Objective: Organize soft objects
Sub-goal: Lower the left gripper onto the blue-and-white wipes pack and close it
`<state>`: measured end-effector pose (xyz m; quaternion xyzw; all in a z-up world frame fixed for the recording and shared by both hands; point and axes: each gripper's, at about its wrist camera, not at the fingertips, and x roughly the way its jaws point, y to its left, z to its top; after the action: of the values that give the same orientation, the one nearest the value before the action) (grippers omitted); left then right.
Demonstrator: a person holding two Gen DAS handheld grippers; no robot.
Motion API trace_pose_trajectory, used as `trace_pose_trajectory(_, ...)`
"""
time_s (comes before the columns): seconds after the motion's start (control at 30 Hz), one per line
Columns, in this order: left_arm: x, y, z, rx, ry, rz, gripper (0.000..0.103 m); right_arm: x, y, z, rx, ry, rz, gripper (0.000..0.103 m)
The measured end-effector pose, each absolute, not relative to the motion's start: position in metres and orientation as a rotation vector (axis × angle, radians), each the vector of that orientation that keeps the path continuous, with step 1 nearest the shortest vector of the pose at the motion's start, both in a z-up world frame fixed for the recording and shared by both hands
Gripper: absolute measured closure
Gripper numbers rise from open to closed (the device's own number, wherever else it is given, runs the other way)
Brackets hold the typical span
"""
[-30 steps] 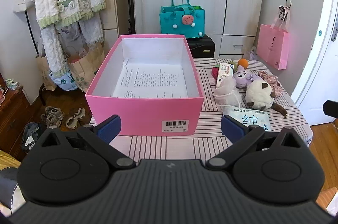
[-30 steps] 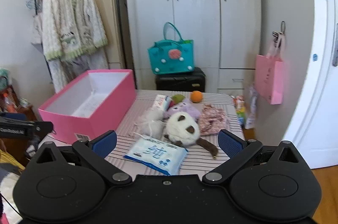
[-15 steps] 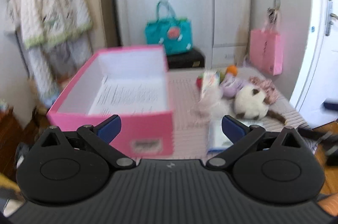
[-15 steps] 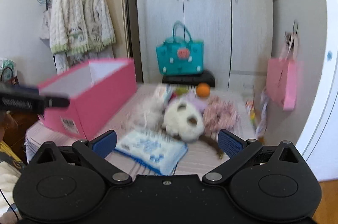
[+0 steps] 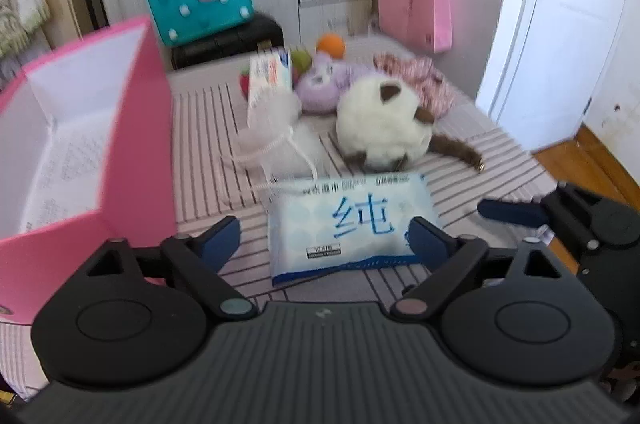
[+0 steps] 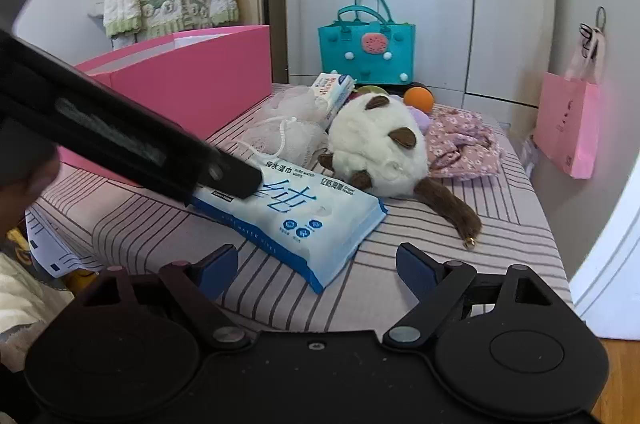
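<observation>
A blue-and-white pack of wet wipes (image 5: 352,224) lies on the striped table, also in the right wrist view (image 6: 296,220). My left gripper (image 5: 324,244) is open with its fingers on either side of the pack's near end. My right gripper (image 6: 316,266) is open and empty, just short of the pack. Behind lie a white plush cat (image 5: 380,128) (image 6: 380,144), a white mesh pouch (image 5: 272,132), a purple plush (image 5: 320,84) and a floral cloth (image 6: 460,140). An open pink box (image 5: 80,152) (image 6: 192,72) stands at the left.
A small tissue pack (image 5: 268,74), an orange ball (image 6: 418,98) and a green fruit (image 5: 301,61) lie at the table's back. A teal bag (image 6: 366,44) sits on a black case behind. A pink bag (image 6: 566,128) hangs at the right. The table's right edge is near the door.
My left gripper has swung right from the pink box and come down over the wipes pack. My right gripper has moved closer and lower toward the pack.
</observation>
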<state>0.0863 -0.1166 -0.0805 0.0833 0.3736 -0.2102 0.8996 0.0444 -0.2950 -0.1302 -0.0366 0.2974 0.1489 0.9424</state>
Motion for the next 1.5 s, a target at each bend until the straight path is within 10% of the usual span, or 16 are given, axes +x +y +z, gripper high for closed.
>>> trace_pose_trajectory(0.4,0.128,-0.112,-0.103,0.105,0.911,-0.472,0.019,0.066,-0.3,-0.135,-0.045,0.644,0.386,0.053)
trace_pose_trajectory(1.5,0.103,-0.104,-0.102,0.015,0.947,-0.56,0.046,0.058,-0.293,-0.123,-0.054,0.707,0.393,0.052)
